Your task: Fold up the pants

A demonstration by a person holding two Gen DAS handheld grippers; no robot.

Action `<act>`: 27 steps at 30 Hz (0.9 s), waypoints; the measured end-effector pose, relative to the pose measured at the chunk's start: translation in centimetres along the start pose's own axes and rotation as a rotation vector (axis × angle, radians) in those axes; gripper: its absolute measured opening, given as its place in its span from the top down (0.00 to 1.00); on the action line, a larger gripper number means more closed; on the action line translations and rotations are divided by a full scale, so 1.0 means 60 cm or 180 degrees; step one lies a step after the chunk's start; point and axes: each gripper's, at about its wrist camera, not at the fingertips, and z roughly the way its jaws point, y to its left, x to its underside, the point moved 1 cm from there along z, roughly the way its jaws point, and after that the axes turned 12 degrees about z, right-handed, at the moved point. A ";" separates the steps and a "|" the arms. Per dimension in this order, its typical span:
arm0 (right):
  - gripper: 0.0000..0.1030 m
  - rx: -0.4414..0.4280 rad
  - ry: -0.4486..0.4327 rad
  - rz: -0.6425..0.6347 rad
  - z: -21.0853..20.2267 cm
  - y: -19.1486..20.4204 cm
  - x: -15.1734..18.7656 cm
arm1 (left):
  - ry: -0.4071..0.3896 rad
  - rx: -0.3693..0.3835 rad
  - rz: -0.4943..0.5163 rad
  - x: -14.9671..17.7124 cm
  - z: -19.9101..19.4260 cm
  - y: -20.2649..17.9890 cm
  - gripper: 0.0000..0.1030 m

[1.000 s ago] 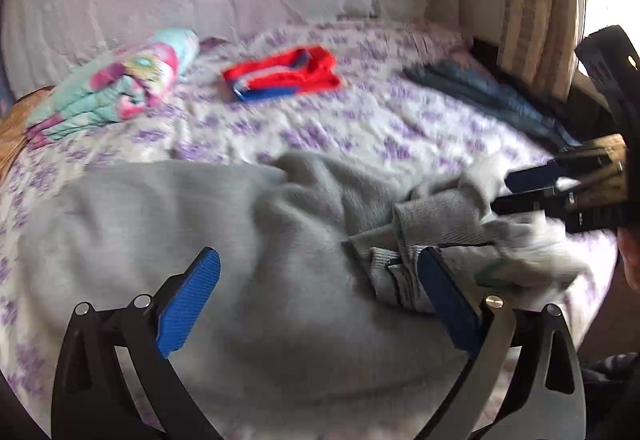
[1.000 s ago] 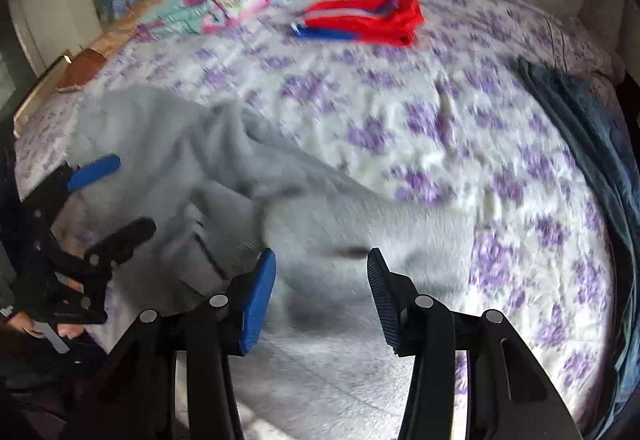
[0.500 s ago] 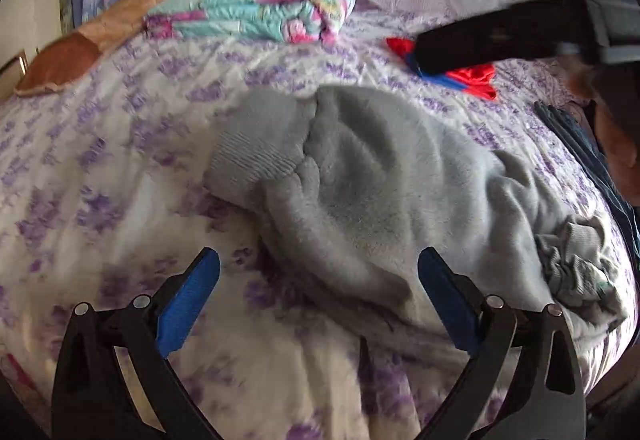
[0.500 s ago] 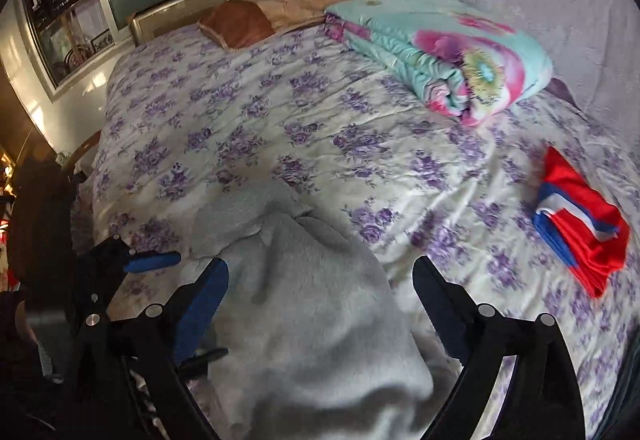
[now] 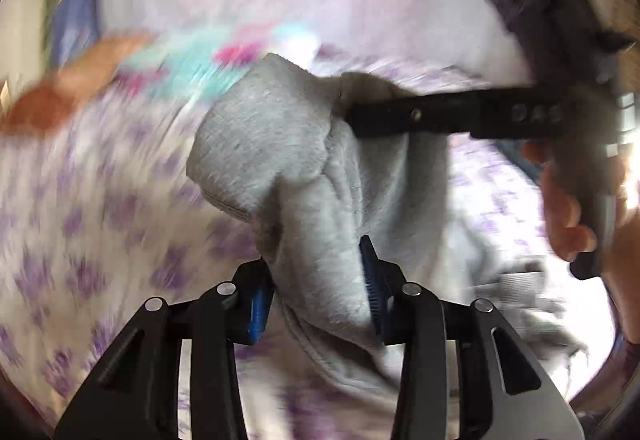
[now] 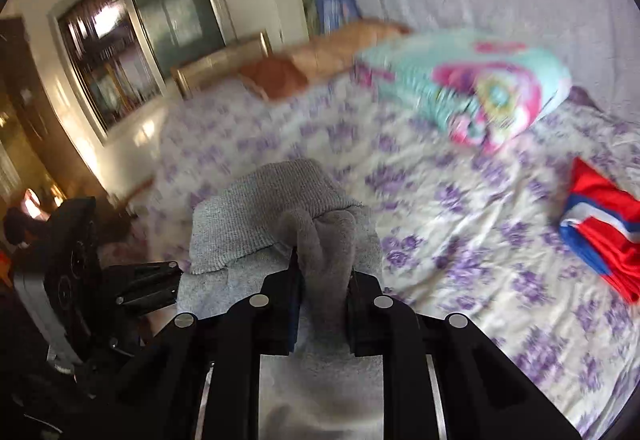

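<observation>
Pants (image 5: 288, 167), grey sweatpants by the look of the fleece, are bunched up and lifted a bit above the bed (image 6: 460, 224), held at two spots. Left tool (image 5: 316, 292) has its blue pads (image 5: 370, 292) pinched on a thick fold of the grey fabric, which hangs down between them. Right tool (image 6: 320, 280) is clamped on another wad of the same cloth, with the ribbed cuff or waistband (image 6: 256, 215) flopped over just past its tips. From the left camera you can see the right tool's black finger (image 5: 440, 115) reaching in from the side and biting the fabric near the top, with the person's hand (image 5: 568, 211) wrapped round the handle.

Around that it's pretty blurry, everything's smeared. Bedsheet is cream with purple flowers. Further back on the bed sits a folded teal and pink blanket (image 6: 476, 87), and off to the right, well apart from the pants, a folded red, white and blue garment (image 6: 600, 228). An orange-brown pillow (image 6: 280, 75) lies by the headboard (image 6: 224, 63), near the teal blanket. Behind it there's a window (image 6: 136, 39) in the far wall.
</observation>
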 end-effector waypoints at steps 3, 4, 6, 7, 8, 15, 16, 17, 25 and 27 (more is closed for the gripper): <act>0.82 -0.0175 -0.0508 0.0139 -0.149 -0.033 0.051 | -0.0277 0.0209 0.0531 -0.046 -0.058 -0.108 0.61; 0.81 -0.0211 -0.0686 0.0194 -0.201 -0.048 0.081 | -0.0331 0.0302 0.0672 -0.055 -0.069 -0.143 0.59; 0.70 -0.0175 -0.0945 0.0343 -0.279 -0.083 0.145 | -0.0399 0.0560 0.1002 -0.064 -0.085 -0.231 0.50; 0.63 -0.0063 -0.1043 0.0472 -0.315 -0.107 0.188 | -0.0399 0.0720 0.1178 -0.062 -0.087 -0.280 0.47; 0.45 0.0114 -0.1089 0.0635 -0.341 -0.134 0.228 | -0.0362 0.0851 0.1386 -0.052 -0.081 -0.329 0.42; 0.24 0.1029 -0.1071 0.2314 -0.460 -0.295 0.524 | 0.0465 0.1490 0.2073 0.050 0.008 -0.486 0.56; 0.24 0.1055 -0.1078 0.2364 -0.470 -0.284 0.541 | 0.0411 0.1507 0.2016 0.047 0.000 -0.478 0.56; 0.22 0.1046 -0.1085 0.2352 -0.475 -0.272 0.546 | 0.0316 0.1484 0.1968 0.039 -0.011 -0.468 0.53; 0.22 0.0612 -0.1549 0.1940 -0.470 -0.137 0.385 | 0.0040 0.1050 0.1521 -0.006 0.004 -0.388 0.22; 0.27 0.0649 -0.1425 0.1784 -0.430 -0.111 0.337 | 0.0368 0.1014 0.1504 0.022 0.061 -0.390 0.22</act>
